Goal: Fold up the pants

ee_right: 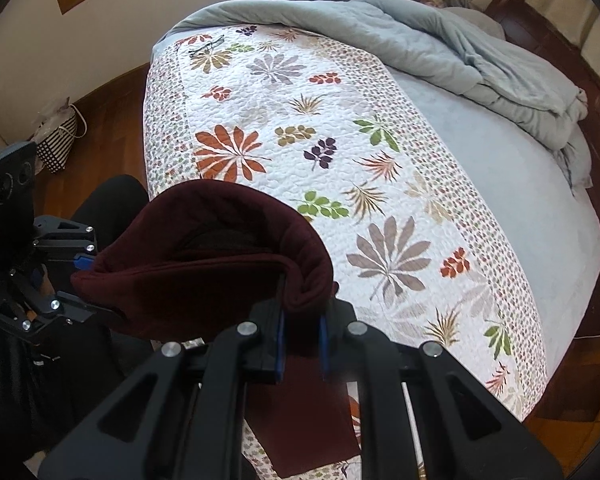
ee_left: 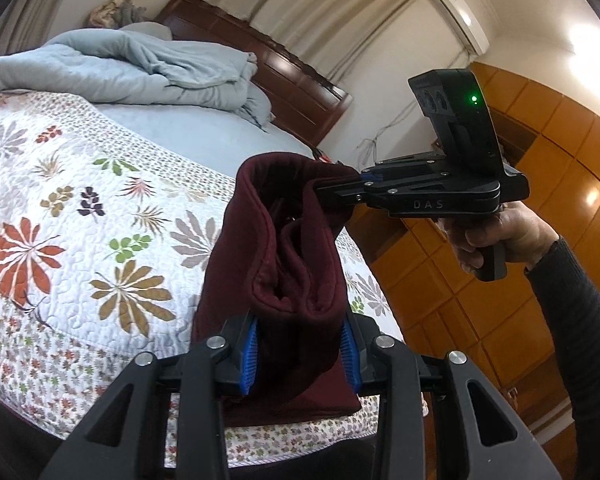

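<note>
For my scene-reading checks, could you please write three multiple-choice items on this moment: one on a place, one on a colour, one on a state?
1. Where are the pants?
A. Flat on the floor
B. Held up over the quilt
C. In a drawer

2. What colour are the pants?
A. Dark maroon
B. Yellow
C. White

3. What state is the left tool in?
A. Wide open, empty
B. Lying on the bed
C. Shut on the pants

Answers:
1. B, since the cloth hangs between the left tool and the right tool above the floral quilt.
2. A, as both views show dark maroon cloth.
3. C, since its blue pads pinch the cloth.
</note>
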Demonstrator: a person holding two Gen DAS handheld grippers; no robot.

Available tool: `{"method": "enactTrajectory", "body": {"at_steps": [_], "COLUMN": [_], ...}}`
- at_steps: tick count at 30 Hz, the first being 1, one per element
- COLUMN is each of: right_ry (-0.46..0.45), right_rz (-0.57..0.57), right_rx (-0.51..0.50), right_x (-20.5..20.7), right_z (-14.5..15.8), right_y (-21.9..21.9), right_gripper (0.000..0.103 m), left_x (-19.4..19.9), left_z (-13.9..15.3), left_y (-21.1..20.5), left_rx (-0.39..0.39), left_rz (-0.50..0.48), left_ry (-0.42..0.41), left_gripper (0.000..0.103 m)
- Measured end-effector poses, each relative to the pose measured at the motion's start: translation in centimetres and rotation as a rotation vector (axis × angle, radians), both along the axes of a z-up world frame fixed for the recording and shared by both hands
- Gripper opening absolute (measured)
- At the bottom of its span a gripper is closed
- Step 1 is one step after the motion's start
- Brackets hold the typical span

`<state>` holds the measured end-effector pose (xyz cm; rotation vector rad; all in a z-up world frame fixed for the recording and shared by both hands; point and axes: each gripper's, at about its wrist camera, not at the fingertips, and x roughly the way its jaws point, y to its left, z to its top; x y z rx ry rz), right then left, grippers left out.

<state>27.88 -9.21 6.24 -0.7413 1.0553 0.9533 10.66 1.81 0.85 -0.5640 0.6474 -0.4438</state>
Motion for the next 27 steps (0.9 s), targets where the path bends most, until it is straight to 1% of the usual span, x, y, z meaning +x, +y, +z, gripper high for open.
{"method": "enactTrajectory", "body": {"at_steps": [3, 11, 19, 27], "right_ry": [-0.039, -0.079, -0.093, -0.107], "right_rz": [0.002, -0.046, -0.086, -0.122], "right_rx": [0.002, 0.009, 0.003, -0.002], "right_x": [-0.6, -1.4, -2.0, -2.0], "right_z": [-0.1, -1.1, -2.5, -4.7], "right_y": [-1.8, -7.2, -11.4, -14.8], "right_gripper": [0.012, 0.012, 0.013, 0.013], "left_x": [0.0, 0.1, 0.3, 0.7], "left_z": [0.2, 0.3, -0.6, -1.8], "left_y": [-1.6, -5.9, -9.8, -13.6], "left_rx": [0.02, 0.065, 0.101, 0.151], "left_rz": [-0.023, -0.099, -0.16, -0.218], "left_ry": [-0.01, -0.023, -0.021, -0.014], "left_gripper": [0.034, 0.034, 0.034, 0.034]}}
